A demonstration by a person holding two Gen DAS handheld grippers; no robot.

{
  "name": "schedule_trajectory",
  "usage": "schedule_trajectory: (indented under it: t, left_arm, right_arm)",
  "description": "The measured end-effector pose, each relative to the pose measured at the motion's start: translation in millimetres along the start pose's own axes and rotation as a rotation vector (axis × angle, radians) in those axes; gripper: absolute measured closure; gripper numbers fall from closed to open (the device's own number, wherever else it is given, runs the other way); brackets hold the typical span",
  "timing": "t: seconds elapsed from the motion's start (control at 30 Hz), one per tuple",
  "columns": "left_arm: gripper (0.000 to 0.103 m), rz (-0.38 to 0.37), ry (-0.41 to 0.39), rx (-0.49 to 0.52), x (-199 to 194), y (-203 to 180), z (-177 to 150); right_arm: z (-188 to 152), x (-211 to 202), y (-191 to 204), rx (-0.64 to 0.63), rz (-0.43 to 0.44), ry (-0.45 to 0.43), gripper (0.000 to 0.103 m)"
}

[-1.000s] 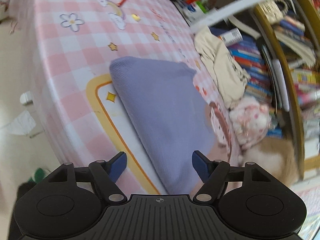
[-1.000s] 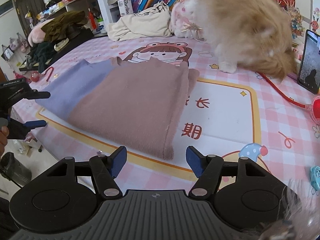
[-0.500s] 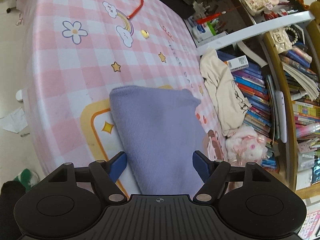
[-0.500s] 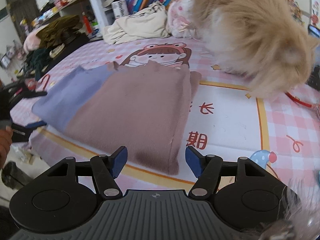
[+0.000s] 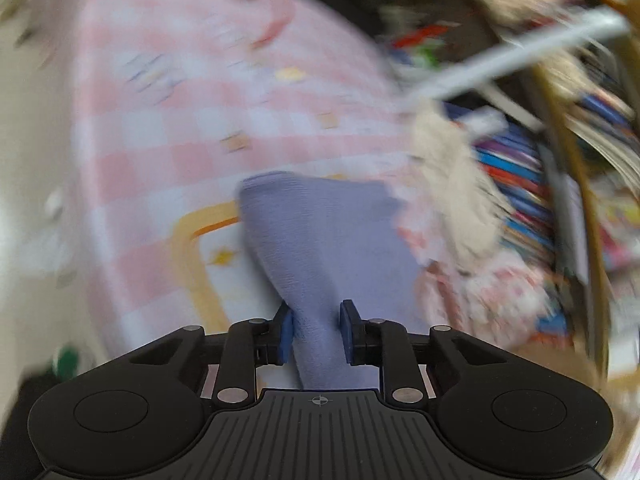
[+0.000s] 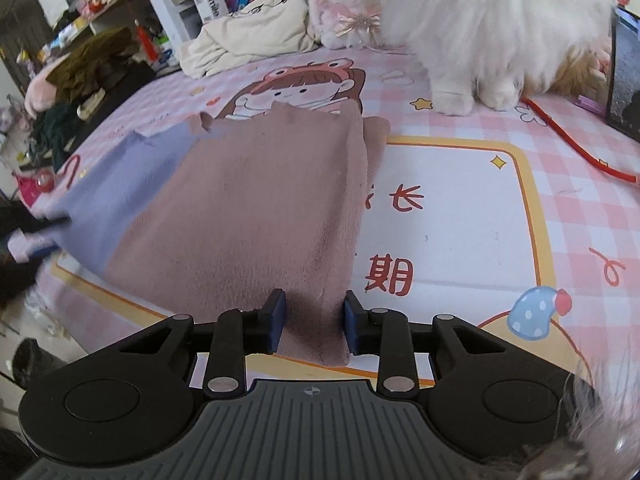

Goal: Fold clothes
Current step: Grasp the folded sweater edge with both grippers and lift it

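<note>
The right gripper [image 6: 314, 326] is pinching the near edge of the brown garment [image 6: 256, 216], which is lying flat on the pink checked tablecloth [image 6: 460, 216]. The left gripper [image 5: 316, 330] is clamping the lavender garment [image 5: 328, 240], which is stretching away at the left. Farther off, a fluffy cat [image 6: 492, 20] is standing beside a cream cloth [image 6: 248, 36].

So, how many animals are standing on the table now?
1. A fluffy cat stands at the far right side of the pink checkered table, beyond the brown part of the garment. Its head is out of view; others may be hidden.
</note>
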State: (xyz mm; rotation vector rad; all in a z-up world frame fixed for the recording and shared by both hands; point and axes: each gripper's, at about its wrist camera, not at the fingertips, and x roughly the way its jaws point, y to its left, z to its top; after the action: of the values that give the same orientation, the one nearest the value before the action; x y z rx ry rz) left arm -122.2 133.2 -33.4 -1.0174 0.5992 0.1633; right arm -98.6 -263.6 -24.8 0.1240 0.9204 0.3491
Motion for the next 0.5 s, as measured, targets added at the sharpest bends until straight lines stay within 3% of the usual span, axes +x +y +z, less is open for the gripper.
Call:
schedule_trajectory:
  t: [0.07,0.13,0.27,0.5]
  left_arm:
    - [0.080,-0.076,0.021,0.114,-3,-19,-2]
    - [0.074,-0.089,0.037,0.164,-1,-26,-3]
    - [0.069,-0.017,0.040,0.049,11,-3,3]
    - [0.069,0.031,0.011,-0.121,26,35,14]
  right_arm:
    - [0,1,1,-0.012,-0.004,0.004,0.075]
    - [1,2,2,-0.023,-0.009,0.006,0.075]
    - [1,2,3,-0.025,-0.012,0.007,0.075]
    - [2,2,5,-0.023,-0.022,0.007,0.075]
